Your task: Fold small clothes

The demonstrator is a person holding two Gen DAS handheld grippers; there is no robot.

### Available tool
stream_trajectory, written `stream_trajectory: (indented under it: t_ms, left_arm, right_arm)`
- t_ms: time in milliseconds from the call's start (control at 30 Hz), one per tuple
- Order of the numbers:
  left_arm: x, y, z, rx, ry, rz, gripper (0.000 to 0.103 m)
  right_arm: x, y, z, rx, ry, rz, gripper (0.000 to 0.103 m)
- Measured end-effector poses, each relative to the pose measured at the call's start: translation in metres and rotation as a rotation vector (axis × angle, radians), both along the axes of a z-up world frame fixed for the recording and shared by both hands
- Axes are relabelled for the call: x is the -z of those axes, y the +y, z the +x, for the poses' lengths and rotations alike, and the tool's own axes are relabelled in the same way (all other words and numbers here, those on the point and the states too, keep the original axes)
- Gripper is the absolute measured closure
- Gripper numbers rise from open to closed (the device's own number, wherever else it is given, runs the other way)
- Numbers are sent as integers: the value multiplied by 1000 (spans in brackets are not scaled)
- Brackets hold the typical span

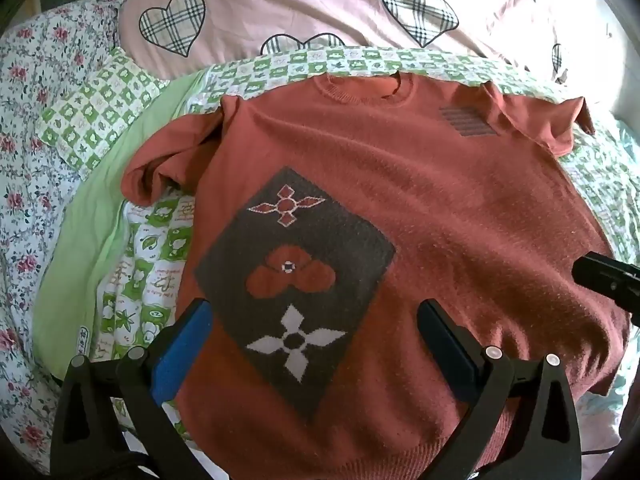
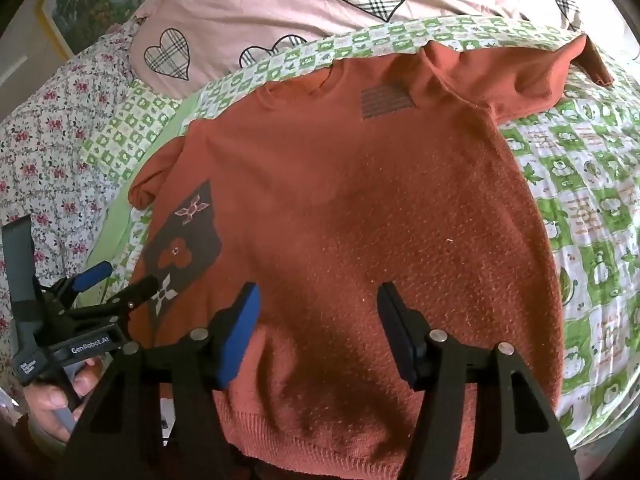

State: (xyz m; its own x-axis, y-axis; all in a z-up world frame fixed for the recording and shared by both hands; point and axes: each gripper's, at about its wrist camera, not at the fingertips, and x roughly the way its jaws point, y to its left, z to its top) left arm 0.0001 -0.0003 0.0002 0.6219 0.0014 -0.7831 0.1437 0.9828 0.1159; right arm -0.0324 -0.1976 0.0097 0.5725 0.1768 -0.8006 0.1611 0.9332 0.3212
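Fuzzy rust knit sweater (image 1: 420, 200) flat on green-checked quilt (image 2: 580, 200); both grippers' blue-padded fingers (image 1: 184, 344) spread, pinching nothing.

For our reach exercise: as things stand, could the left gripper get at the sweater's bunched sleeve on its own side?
Probably yes. The left gripper hangs open over the sweater, and nothing lies between it and the bunched sleeve.

rust-red sweater (image 1: 440, 208) with dark flowered patch (image 1: 296, 280); green-white checked sheet (image 2: 580, 208); pink quilt (image 1: 300, 4), plaid hearts.

Fuzzy matt knit sweater (image 1: 440, 208), smooth printed cotton bedsheet (image 2: 592, 208), matt black plastic left tongs (image 1: 316, 320)
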Motion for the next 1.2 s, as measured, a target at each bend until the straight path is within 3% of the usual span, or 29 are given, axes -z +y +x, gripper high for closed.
stream_trajectory:
  t_ms: [700,1200]
  left_arm:
    - [-3,-8,-1,4,17,14,1]
    - [-1,0,3,11,6,-25,1]
  right_arm:
    - [-2,0,0,4,2,21,41]
    - [-2,3,-1,1,3,25,41]
